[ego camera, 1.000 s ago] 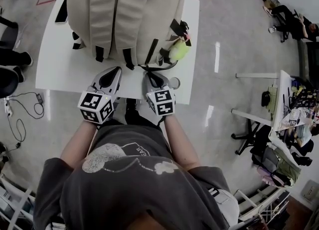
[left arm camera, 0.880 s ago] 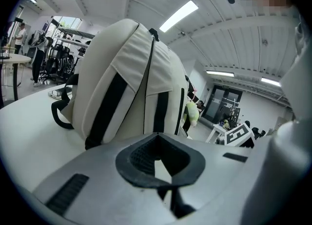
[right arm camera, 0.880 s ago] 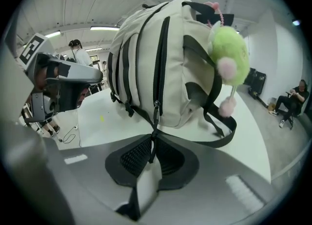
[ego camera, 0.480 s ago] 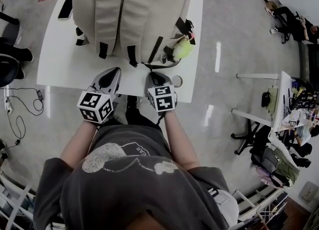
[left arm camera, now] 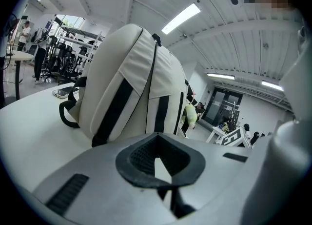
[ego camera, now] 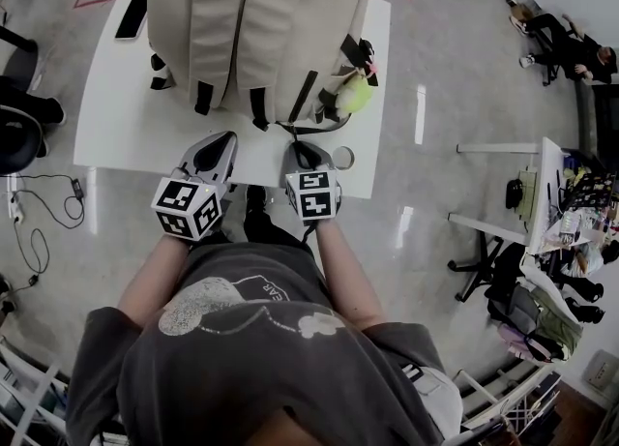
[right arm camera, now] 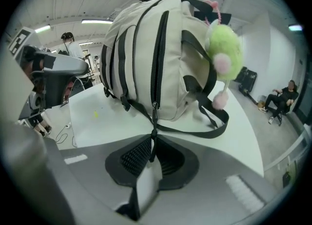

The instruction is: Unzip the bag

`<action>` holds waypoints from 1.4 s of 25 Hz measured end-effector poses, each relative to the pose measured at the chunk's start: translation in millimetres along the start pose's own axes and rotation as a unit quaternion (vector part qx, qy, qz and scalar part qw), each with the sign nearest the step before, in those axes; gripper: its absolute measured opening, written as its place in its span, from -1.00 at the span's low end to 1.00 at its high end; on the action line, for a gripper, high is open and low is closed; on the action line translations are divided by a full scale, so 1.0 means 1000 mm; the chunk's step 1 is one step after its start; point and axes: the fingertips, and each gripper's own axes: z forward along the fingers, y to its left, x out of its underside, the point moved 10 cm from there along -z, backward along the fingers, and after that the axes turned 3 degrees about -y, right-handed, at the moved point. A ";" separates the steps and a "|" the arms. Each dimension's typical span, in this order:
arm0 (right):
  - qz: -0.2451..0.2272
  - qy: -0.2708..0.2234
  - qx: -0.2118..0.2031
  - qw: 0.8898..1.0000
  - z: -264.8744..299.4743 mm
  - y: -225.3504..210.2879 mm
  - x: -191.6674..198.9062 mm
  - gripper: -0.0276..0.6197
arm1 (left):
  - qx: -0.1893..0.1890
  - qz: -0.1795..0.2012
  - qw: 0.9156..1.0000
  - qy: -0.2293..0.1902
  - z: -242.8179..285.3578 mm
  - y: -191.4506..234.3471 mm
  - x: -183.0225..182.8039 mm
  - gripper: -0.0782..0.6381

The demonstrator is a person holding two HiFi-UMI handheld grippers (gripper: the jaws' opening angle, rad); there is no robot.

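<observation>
A beige backpack [ego camera: 256, 28] with black straps stands on the white table [ego camera: 126, 125]. It fills the left gripper view [left arm camera: 131, 87] and the right gripper view [right arm camera: 156, 58]. My right gripper [ego camera: 302, 147] sits at the bag's near bottom corner. There its jaws [right arm camera: 152, 143] pinch the black zipper pull cord [right arm camera: 153, 126], which hangs from the slider [right arm camera: 155, 106]. The jaws have just eased a little wider, with the cord still between them. My left gripper [ego camera: 221, 136] hovers over the table just short of the bag, its tips [left arm camera: 156, 138] together on nothing.
A green plush charm [ego camera: 353, 96] hangs off the bag's right side, with a black strap loop [right arm camera: 214, 126] lying below it. A phone [ego camera: 131, 15] lies at the table's far left. A small ring-shaped thing [ego camera: 340, 158] sits near the table's front edge, right of my right gripper.
My right gripper has tilted slightly while staying on the pull cord. The left gripper and the bag have kept their places.
</observation>
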 end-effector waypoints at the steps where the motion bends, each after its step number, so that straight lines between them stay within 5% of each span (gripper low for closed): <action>1: -0.002 -0.005 0.011 1.000 -0.002 0.001 0.000 -0.81 | 0.000 0.002 1.000 -0.003 -0.003 0.000 -0.001 -0.76; 6: 0.007 -0.037 0.055 0.998 -0.019 0.004 0.001 -0.61 | 0.000 0.002 1.000 -0.009 -0.028 0.001 -0.003 -0.76; 12: 0.040 -0.070 0.075 0.994 -0.061 0.020 0.007 -0.61 | 0.009 0.008 1.000 -0.011 -0.070 -0.006 0.001 -0.77; 25: 0.075 -0.186 0.115 0.973 -0.170 0.118 0.042 -0.66 | 0.052 0.056 0.996 -0.037 -0.186 -0.008 0.021 -0.76; 35: 0.106 -0.263 0.129 0.950 -0.240 0.142 0.075 -0.91 | 0.071 0.044 0.996 -0.039 -0.229 -0.036 0.052 -0.76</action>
